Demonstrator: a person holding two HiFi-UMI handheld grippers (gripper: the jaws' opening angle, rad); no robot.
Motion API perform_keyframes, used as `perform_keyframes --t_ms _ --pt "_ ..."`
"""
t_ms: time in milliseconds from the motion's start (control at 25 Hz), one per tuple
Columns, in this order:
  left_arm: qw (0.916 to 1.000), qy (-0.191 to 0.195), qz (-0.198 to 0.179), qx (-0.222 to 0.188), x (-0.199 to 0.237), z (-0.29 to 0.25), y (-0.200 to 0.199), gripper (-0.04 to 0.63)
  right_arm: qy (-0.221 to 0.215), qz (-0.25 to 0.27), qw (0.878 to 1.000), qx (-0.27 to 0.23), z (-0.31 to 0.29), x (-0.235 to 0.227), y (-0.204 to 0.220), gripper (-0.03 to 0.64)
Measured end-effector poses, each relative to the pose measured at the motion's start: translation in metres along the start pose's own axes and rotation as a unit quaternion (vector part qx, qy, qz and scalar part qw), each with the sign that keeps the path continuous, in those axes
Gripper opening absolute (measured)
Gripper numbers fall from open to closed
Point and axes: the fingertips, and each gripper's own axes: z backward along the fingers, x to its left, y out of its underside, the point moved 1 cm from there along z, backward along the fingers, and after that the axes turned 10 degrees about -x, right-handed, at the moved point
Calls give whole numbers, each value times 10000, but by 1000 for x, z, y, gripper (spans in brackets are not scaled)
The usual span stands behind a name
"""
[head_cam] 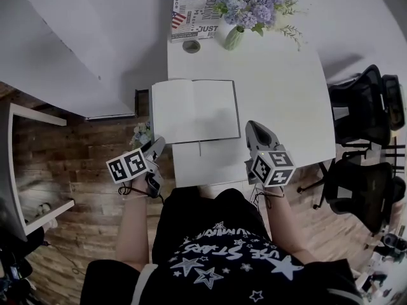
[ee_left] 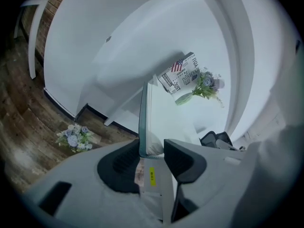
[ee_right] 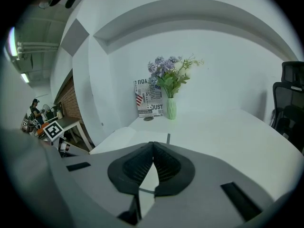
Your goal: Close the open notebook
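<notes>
The open notebook point(head_cam: 194, 110) lies flat with blank white pages on the white table point(head_cam: 286, 88). My left gripper point(head_cam: 158, 146) is at the notebook's near left corner. In the left gripper view the notebook point(ee_left: 149, 122) has its thin cover edge and a wad of pages standing between the two pads, and my left gripper point(ee_left: 152, 148) is shut on them. My right gripper point(head_cam: 253, 127) rests just off the notebook's near right corner. Its pads meet at the tips, so my right gripper point(ee_right: 153, 146) is shut with nothing in it. The pages point(ee_right: 116, 137) lie ahead to its left.
A green vase of flowers point(head_cam: 236, 35), a printed box point(head_cam: 191, 11) and a small round disc point(head_cam: 191, 46) stand at the table's far end. Black office chairs point(head_cam: 365, 107) are to the right. A flower bunch point(head_cam: 141, 134) lies on the wooden floor left of the table.
</notes>
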Motion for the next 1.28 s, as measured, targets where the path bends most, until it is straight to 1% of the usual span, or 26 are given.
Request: perform_keyframes --t_ms 80,160,280,360,520,680,760,920,1080,1280 --pt "9999 -47 -129 -64 -3 4 -5 131 -6 -21 10000 -49 1 -3 -2 2" --pt "9996 -91 -244 -141 -9 7 -8 102 -53 -38 9999 -92 3 -4 -4 3" --pt "9987 -143 -373 -319 -17 13 -13 80 -181 -33 9997 -147 5 -4 -6 3" --pt "9974 -189 -552 -432 -25 17 -18 68 -279 -58 9994 -214 6 -5 -10 2" --pt "9932 -270 -970 -580 -50 23 -24 61 -477 -69 9985 -277 12 -12 -15 3" --pt "9884 -359 -1312 -679 -73 28 -28 57 -533 -154 9976 -421 16 -25 -25 3" --pt "9854 -389 -1496 -717 -86 30 -29 55 -550 -109 9973 -477 18 -30 -30 3" --pt "9809 -302 -1744 -809 -115 29 -29 48 -545 6 9969 -564 22 -40 -38 3" --pt "9745 -200 -2090 -795 -141 24 -25 44 -450 -82 9968 -656 29 -52 -41 3" --pt "9686 -66 -2371 -740 -165 16 -17 43 -281 -203 9970 -686 40 -70 -36 3"
